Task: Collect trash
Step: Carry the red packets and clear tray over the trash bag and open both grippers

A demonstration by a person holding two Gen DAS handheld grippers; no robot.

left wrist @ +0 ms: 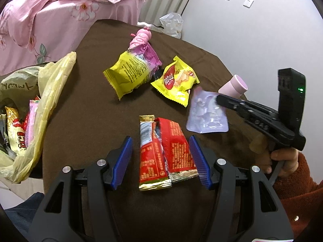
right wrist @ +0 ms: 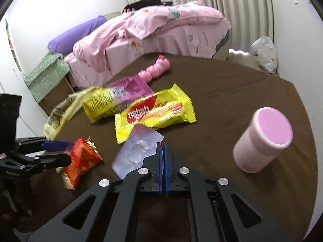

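Left wrist | red wrapper (left wrist: 165,151) at 12 o'clock between my half-open left gripper (left wrist: 161,157) | right gripper (right wrist: 163,151) pinching clear packet (right wrist: 137,151)

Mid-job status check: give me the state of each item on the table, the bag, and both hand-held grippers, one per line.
Left hand-held gripper: jaws apart, red wrapper between them.
Right hand-held gripper: shut on clear blister pack's edge.
Red wrapper: torn open, crumpled.
Clear blister pack: empty, one edge pinched.
Nabati wrapper: flat on table.
Yellow-pink wrapper: lying crumpled.
Pink cup: upright, tilted in view.
Yellow bag: open, holding wrappers.
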